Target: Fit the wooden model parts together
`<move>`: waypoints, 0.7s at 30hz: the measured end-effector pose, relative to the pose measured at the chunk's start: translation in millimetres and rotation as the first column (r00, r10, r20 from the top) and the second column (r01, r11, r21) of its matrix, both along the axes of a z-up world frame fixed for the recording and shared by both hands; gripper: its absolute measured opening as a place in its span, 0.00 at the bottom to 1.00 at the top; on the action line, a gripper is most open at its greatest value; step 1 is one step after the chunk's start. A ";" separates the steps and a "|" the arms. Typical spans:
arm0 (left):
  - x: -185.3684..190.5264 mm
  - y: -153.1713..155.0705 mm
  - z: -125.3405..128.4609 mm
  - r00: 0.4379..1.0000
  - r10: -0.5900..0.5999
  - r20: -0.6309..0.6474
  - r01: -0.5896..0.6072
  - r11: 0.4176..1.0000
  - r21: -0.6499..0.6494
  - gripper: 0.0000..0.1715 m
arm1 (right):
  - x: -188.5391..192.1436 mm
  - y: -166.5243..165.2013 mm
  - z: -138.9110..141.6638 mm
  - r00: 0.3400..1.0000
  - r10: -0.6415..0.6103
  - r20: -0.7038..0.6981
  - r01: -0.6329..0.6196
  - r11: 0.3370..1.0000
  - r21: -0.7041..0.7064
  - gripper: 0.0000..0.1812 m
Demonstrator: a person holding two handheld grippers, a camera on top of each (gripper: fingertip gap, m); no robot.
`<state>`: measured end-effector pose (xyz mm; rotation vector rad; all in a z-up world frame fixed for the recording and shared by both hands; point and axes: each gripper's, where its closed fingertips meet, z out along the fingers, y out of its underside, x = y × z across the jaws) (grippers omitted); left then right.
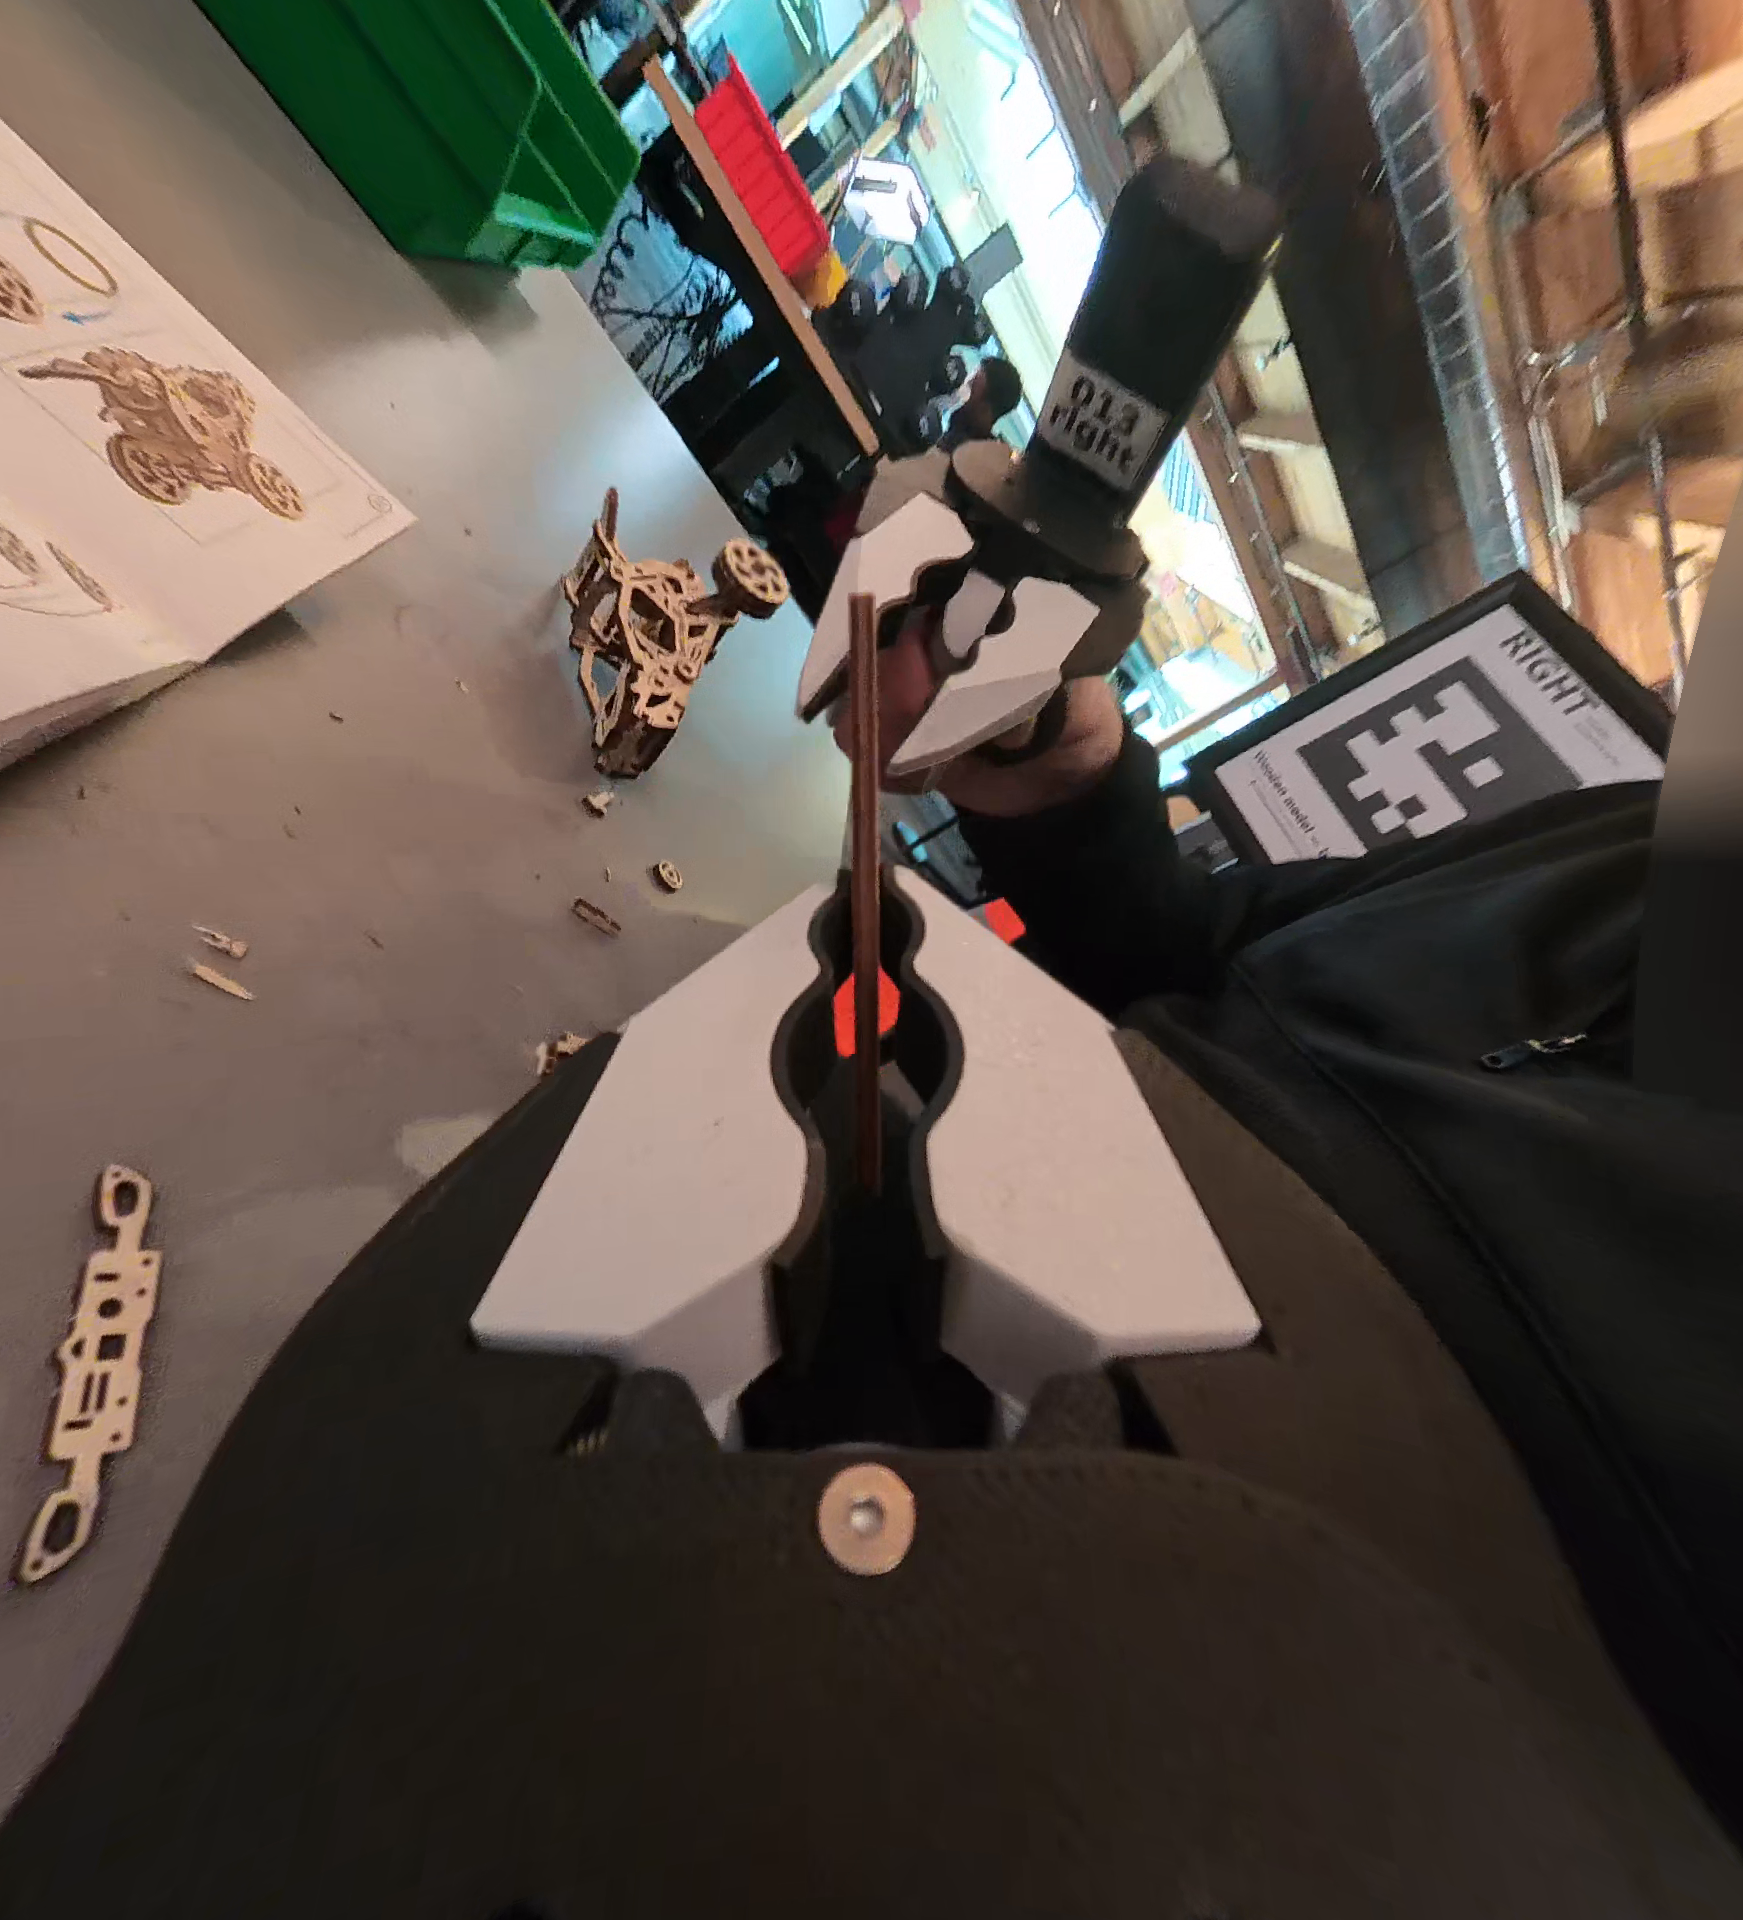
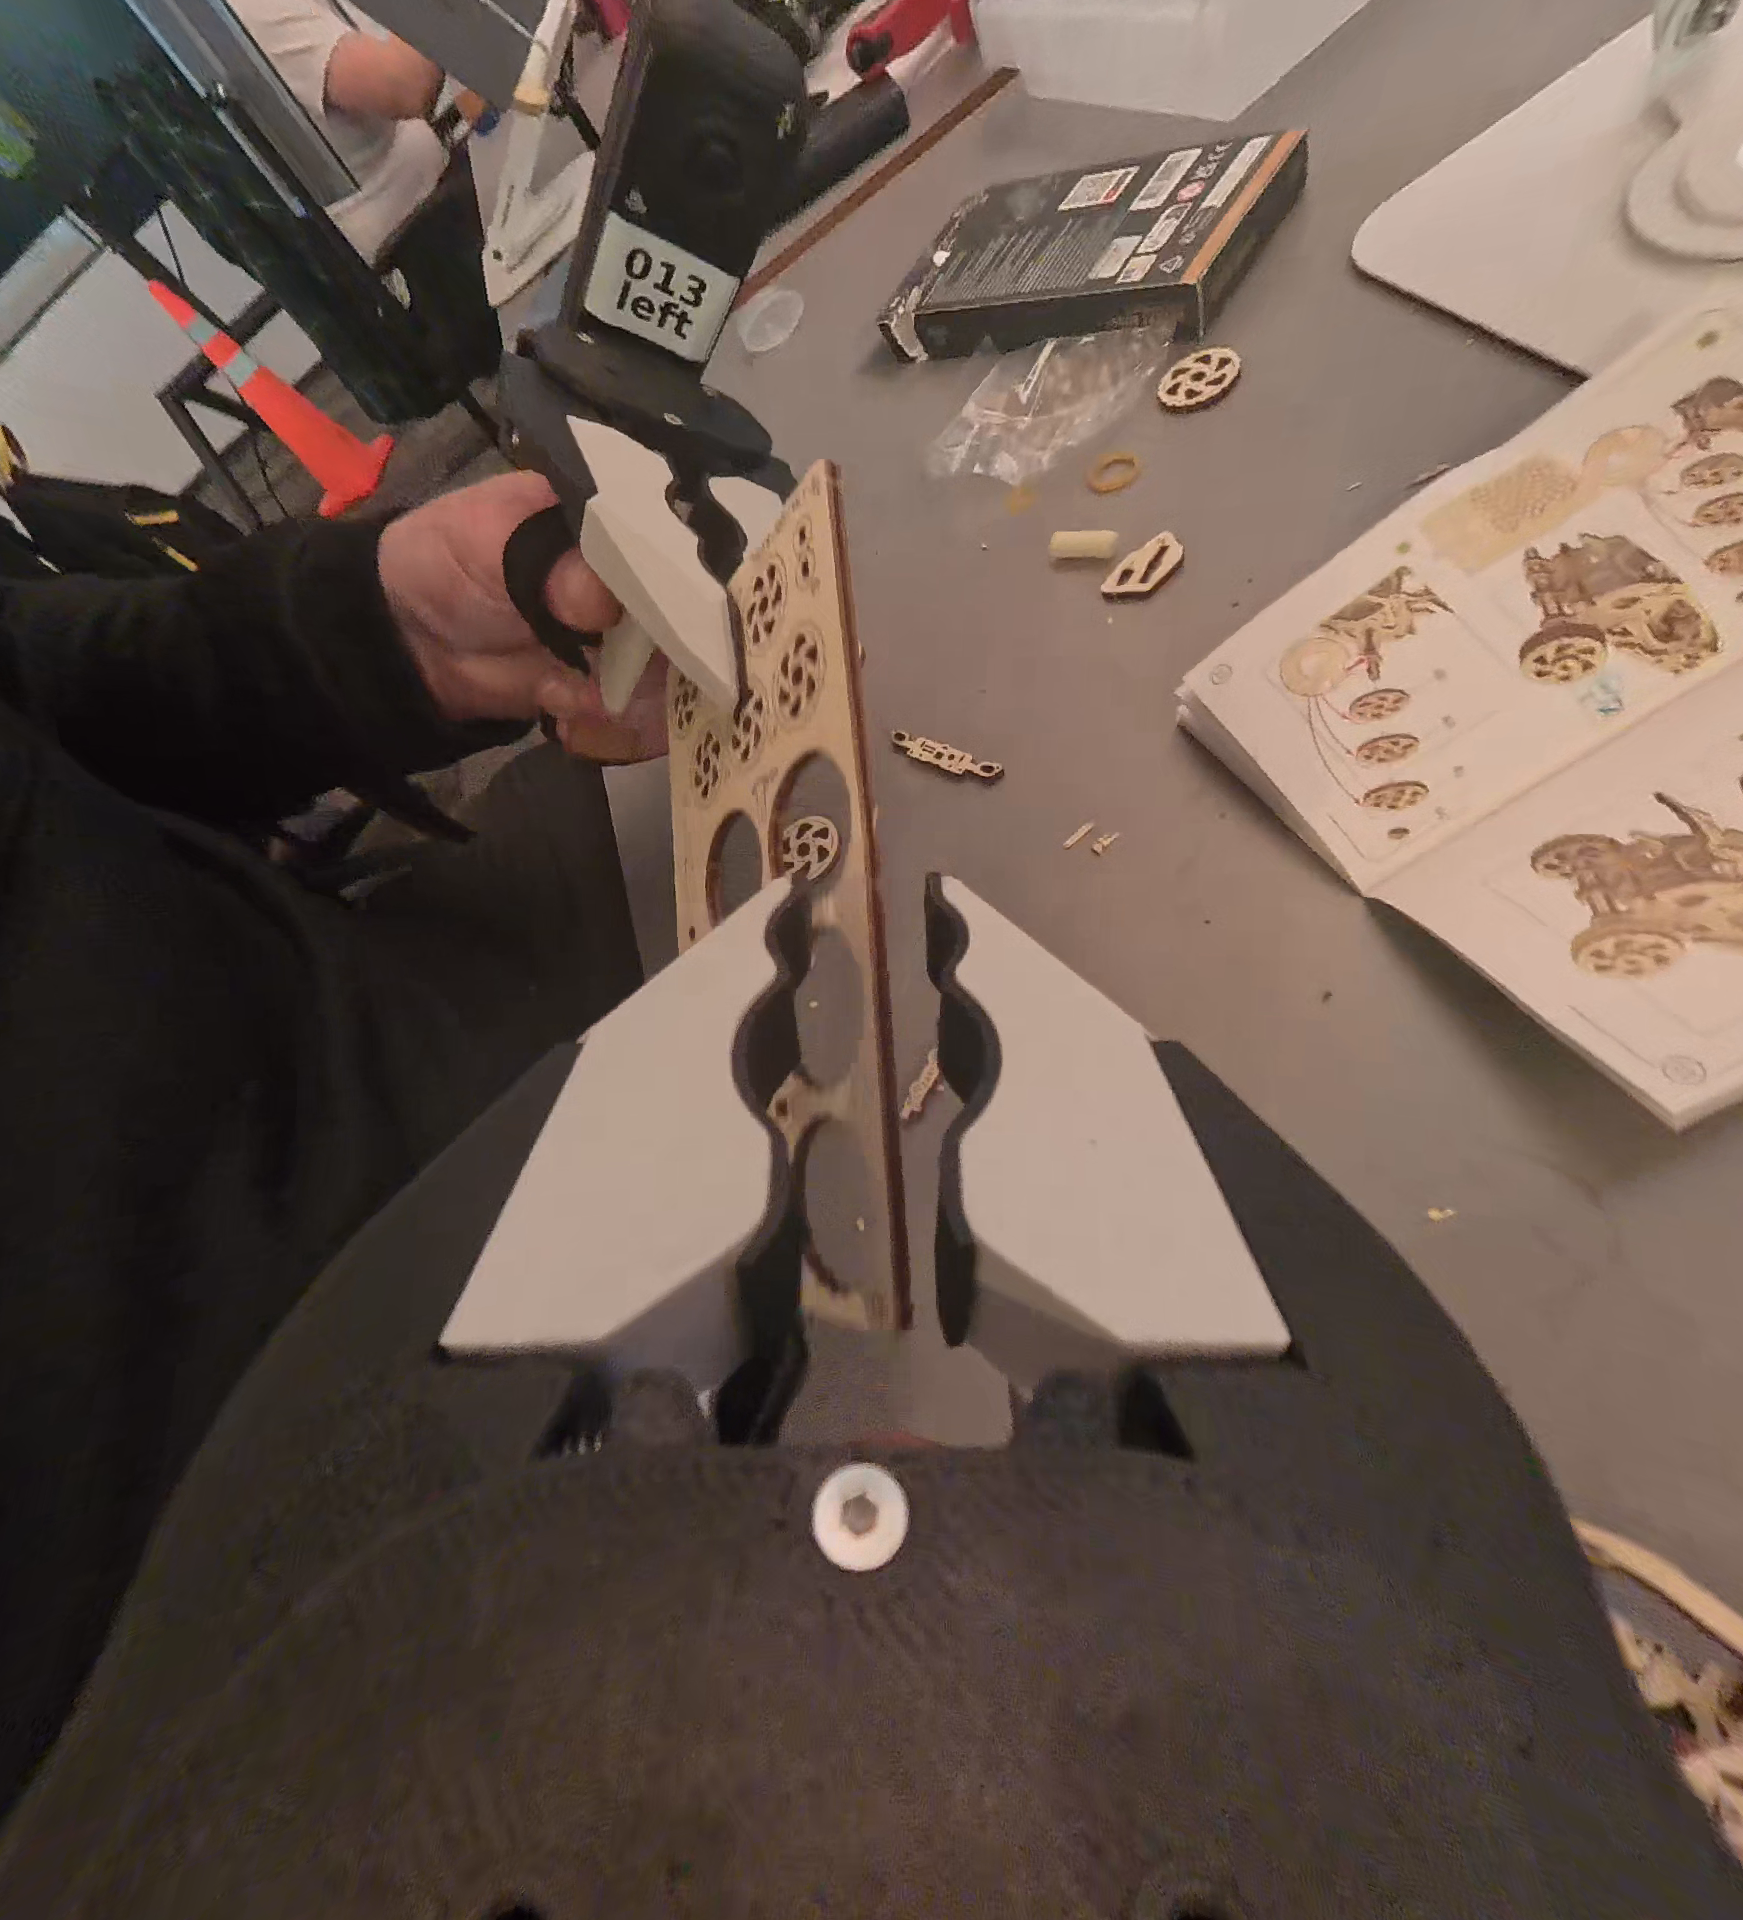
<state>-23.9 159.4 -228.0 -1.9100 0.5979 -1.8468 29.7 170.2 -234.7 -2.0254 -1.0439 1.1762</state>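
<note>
Left wrist view is showing the left gripper [image 1: 865, 1049] with its white jaws clenching a thin flat wooden parts sheet [image 1: 864, 883] seen edge-on, held upright in the air off the grey worktop [image 1: 275, 831]. Beyond it, the right gripper [image 1: 908, 665] is meeting the sheet's far end, with its jaws parted around that edge. Right wrist view is showing the same pale laser-cut sheet [image 2: 815, 675], pierced with small wheel shapes and round holes, standing between the right gripper's [image 2: 882, 1091] jaws, which are sitting apart with a gap on the right side of the sheet. A hand [image 2: 472, 613] in a black sleeve is squeezing the left gripper [image 2: 701, 623] onto the sheet's upper part. A half-built wooden vehicle model [image 1: 659, 644] is lying near the far edge of the worktop, an open instruction booklet [image 2: 1532, 707] is lying toward the right side, and a flat pale slotted wooden strip [image 1: 93, 1371] is lying alone nearby.
</note>
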 end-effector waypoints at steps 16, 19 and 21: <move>-25.5 12.4 18.4 0.981 0.144 0.131 -0.138 0.989 -0.053 0.00 | 8.1 -11.1 1.2 0.995 -0.037 -0.096 0.024 0.990 -0.142 0.13; -31.5 11.5 16.8 0.977 0.172 0.129 -0.166 0.985 -0.056 0.01 | 0.3 -10.9 -2.1 0.992 -0.039 -0.118 0.020 0.987 -0.162 0.07; -34.4 9.1 16.0 0.975 0.183 0.125 -0.178 0.983 -0.050 0.01 | -3.2 -11.2 -3.5 0.989 -0.046 -0.142 0.017 0.981 -0.196 0.07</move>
